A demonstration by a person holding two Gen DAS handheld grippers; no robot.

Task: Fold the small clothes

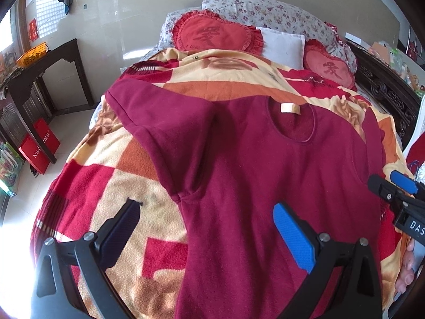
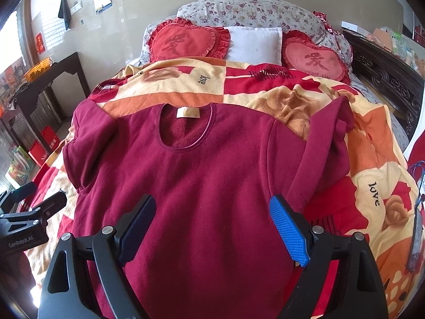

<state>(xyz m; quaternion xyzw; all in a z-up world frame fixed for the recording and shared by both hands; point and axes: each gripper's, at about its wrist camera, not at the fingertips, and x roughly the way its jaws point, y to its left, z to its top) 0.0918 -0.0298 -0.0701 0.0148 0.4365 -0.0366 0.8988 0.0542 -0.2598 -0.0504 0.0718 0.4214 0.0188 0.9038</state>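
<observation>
Right wrist | shirt [image 2: 202, 186] hem cut off (behind jaws) | sleeves bunched

Fleecy matt shirt [image 2: 202, 186]; plush blanket [image 2: 372, 164].

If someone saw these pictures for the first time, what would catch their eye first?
The maroon top lies spread face up across the patterned blanket, collar toward the pillows. Beyond it, two red heart cushions flank a white pillow. The left gripper and right gripper hover open over its lower half.
</observation>
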